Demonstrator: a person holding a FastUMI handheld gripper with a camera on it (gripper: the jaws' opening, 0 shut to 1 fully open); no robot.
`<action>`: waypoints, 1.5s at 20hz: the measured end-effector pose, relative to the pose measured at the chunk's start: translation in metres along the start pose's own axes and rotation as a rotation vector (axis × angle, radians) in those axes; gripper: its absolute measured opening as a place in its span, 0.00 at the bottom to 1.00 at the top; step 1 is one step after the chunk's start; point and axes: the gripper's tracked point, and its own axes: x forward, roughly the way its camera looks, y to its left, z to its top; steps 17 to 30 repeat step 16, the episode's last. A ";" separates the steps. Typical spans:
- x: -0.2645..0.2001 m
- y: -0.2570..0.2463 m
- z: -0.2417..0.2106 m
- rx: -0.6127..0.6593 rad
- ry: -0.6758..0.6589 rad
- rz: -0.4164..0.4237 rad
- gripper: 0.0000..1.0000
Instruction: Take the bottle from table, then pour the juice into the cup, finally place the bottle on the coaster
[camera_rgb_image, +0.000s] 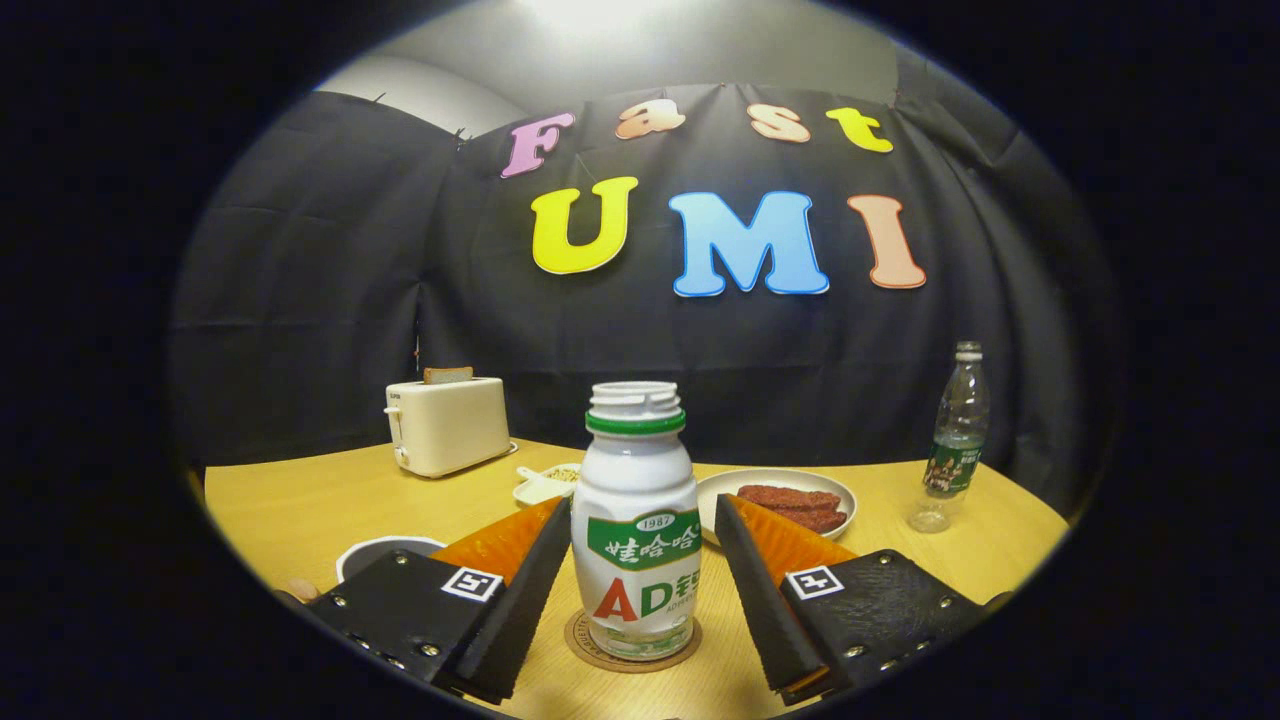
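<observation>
One white bottle (636, 520) stands on the round coaster (632, 641), near the front edge of the tabletop (300, 510). The gripper (636, 535) is let go: both fingers sit apart from the bottle, one on each side, and the left one is very close. I think pulling back crooked could bump the bottle and tip it, since its cap is off. Left to right I count one dark cup (385, 553) by the left finger, one toaster (446, 425) at the back, one small dish (546, 484), one plate (778, 492) of red food, one clear bottle (953, 445).
</observation>
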 end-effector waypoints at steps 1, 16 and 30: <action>-0.004 -0.001 0.010 -0.008 -0.021 -0.004 0.88; -0.106 -0.052 0.125 -0.088 -0.235 -0.110 0.88; -0.106 -0.052 0.125 -0.088 -0.235 -0.110 0.88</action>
